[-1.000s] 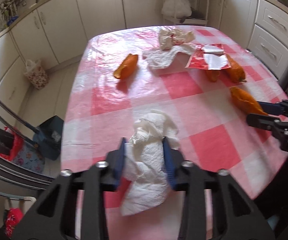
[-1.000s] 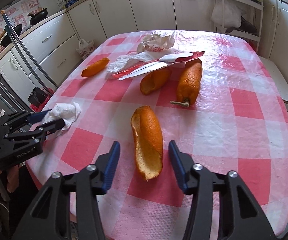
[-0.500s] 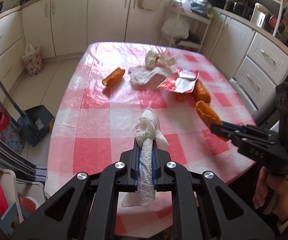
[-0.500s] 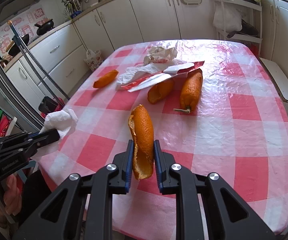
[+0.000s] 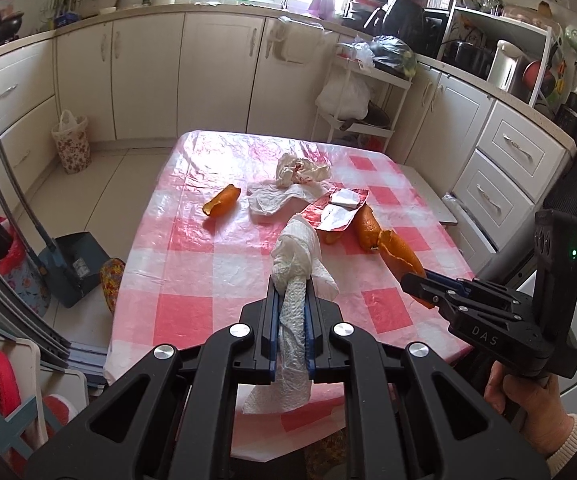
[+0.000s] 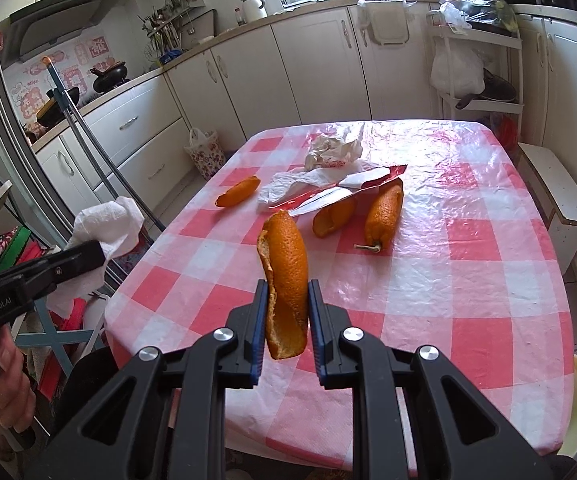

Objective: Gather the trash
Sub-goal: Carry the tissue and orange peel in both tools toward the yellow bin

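A kitchen with cream cabinets surrounds a surface [image 5: 216, 264] covered in a red-and-white checked plastic cloth. The left hand-held gripper [image 5: 291, 300] is pressed together on a crumpled white paper towel [image 5: 296, 264], which sticks up past its fingertips and hangs down behind them, clear of the cloth. The right hand-held gripper [image 6: 287, 304] pinches a long curl of orange peel [image 6: 286, 268] between its blue pads, the peel upright and lifted off the cloth. Beyond the right hand-held gripper lie two more pieces of peel [image 6: 384, 212] side by side, one with a stem. Just past them is a red foil wrapper [image 6: 352, 188], a flat white tissue [image 6: 288, 188] and a crumpled wad of paper [image 6: 332, 152]. Ahead and to the left of it, apart from the rest, lies a small peel piece [image 6: 238, 196]. A person's hand [image 5: 528, 404] grips the right handle.
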Action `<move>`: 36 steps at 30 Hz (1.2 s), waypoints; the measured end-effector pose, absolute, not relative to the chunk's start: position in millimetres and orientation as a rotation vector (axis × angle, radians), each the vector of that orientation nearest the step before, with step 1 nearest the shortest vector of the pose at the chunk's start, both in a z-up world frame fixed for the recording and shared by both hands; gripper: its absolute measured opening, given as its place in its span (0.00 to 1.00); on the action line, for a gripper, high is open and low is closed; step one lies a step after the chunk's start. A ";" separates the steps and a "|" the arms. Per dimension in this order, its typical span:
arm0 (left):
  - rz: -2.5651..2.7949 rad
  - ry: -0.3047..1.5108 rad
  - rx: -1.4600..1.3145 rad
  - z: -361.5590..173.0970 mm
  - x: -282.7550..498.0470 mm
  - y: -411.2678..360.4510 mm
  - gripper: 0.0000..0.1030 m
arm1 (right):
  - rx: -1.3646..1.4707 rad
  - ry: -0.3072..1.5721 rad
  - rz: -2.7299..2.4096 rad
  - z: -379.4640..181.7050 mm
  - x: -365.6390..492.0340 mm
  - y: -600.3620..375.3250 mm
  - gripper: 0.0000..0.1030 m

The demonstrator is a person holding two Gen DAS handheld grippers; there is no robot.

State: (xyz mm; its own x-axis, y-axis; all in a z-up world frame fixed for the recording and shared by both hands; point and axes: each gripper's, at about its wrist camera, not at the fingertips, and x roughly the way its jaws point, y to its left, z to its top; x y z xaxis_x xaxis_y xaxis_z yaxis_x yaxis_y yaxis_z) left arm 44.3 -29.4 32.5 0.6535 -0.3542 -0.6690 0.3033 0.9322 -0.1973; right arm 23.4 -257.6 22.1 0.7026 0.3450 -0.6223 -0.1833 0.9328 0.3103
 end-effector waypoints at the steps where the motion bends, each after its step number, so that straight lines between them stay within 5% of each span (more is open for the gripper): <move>1: -0.371 0.772 -0.073 33.4 44.0 -28.1 0.10 | 0.230 0.735 0.299 22.3 22.2 -256.6 0.20; 36: -0.384 0.736 -0.071 48.4 34.7 -32.1 0.10 | 0.271 0.682 0.285 33.7 10.5 -270.3 0.20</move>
State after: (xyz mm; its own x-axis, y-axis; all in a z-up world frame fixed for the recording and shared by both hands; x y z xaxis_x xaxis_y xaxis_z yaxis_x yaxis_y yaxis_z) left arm 34.7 -32.1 48.4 0.6749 -0.3657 -0.6409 0.3167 0.9281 -0.1960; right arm 10.5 -270.3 33.7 0.7405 0.3446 -0.5770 -0.1690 0.9264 0.3364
